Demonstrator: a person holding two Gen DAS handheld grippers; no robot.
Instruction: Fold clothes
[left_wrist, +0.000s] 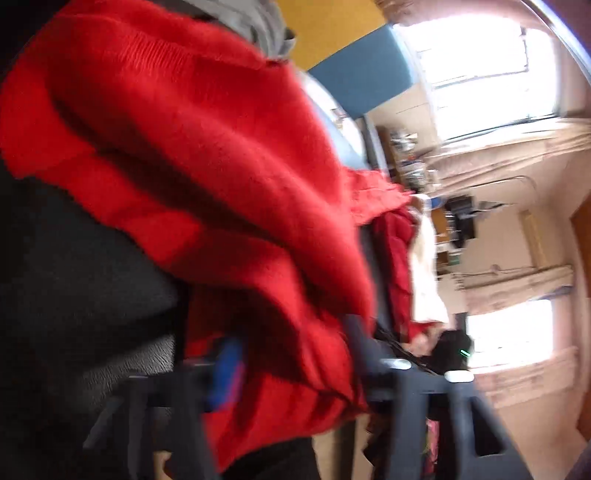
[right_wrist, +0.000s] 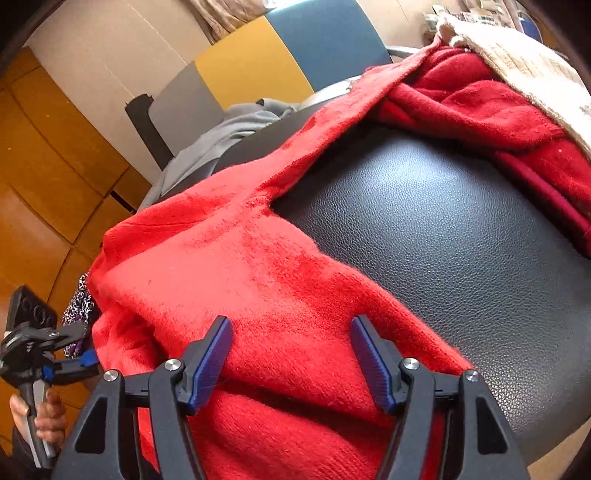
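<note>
**Sweater may slide off the seat**

R gripper (right_wrist: 291, 363): jaws wide apart, holding nothing, above the red sweater (right_wrist: 236, 280). L gripper (right_wrist: 79, 360) at the sweater's hanging edge; grip can't be told, view blurred. Sweater lies half on the black seat (right_wrist: 443, 221), half over its edge, sleeve reaching the dark red garment (right_wrist: 491, 122). Risk, imo: a one-sided pull drags it off the slick seat, or snags that pile.

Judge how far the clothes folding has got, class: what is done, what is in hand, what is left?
Done: no folded garment shows. In hand: the red sweater lies spread over the black seat; the right gripper hovers open above it, and the left gripper is at its edge, grip unclear. Left: folding it, then the darker red garment, cream garment and grey one.
</note>
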